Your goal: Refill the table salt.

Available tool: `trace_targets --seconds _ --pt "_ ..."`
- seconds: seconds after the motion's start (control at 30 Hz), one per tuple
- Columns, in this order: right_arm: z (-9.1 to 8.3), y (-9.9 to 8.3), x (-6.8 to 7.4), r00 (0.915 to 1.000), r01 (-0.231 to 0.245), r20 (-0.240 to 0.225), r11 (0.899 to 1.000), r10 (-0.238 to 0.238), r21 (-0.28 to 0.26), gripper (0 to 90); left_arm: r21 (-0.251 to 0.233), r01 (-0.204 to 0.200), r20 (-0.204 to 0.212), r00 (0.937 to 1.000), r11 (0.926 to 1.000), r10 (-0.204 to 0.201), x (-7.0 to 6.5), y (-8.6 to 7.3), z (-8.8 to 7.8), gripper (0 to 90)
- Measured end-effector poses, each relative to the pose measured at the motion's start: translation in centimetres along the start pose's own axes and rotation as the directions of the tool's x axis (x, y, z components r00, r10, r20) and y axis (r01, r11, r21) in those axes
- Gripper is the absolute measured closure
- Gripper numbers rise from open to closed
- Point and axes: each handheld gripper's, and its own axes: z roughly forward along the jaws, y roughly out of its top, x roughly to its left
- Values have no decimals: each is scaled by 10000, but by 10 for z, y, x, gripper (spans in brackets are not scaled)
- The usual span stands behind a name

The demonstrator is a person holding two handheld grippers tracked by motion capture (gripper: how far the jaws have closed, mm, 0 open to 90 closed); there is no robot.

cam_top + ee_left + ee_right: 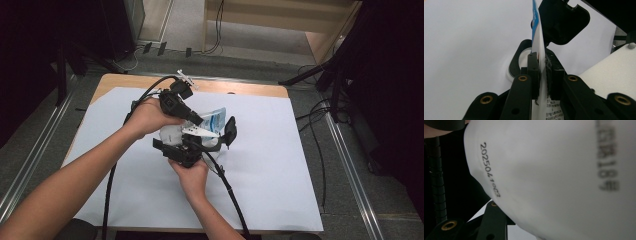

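A white pouch with a blue top [215, 119] is held above the white sheet between both grippers. My left gripper [197, 121] reaches in from the upper left and is shut on the pouch's thin edge. In the left gripper view the pouch [537, 37] stands edge-on, clamped between the two black pads of the left gripper [543, 65]. My right gripper [197, 142] comes from below with its jaws spread around the pouch's bulky white body. In the right gripper view the pouch [549, 175], printed with a date code, hides the pads.
A white sheet [270, 165] covers most of the wooden table [125, 80]. A small white item [186, 77] lies at the far edge. Black cables [107, 190] trail from both grippers toward the near edge. Dark stands flank the table.
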Motion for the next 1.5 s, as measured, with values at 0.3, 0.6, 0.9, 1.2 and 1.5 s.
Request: trace_targets --seconds 0.3,0.6,0.9,1.2,1.5 --pt "-1 0 0 9999 113 86 9999 -113 35 607 -153 100 52 9999 9998 -100 1 -2 0 841" --pt "-4 -1 -1 9983 431 393 9990 -435 111 624 -514 88 234 9997 9986 -76 1 -7 -2 841" --pt "-5 -6 -2 9949 722 691 9970 -741 282 642 -826 110 334 9994 9965 -83 4 -14 -5 863" --pt "-10 -7 -2 9865 1229 1025 9911 -1276 512 663 -1115 111 416 9991 9937 -65 5 -21 -14 884" --pt "-15 -7 -2 9762 1592 1381 9849 -1673 674 664 -1306 64 534 9986 9914 6 4 -26 -20 894"
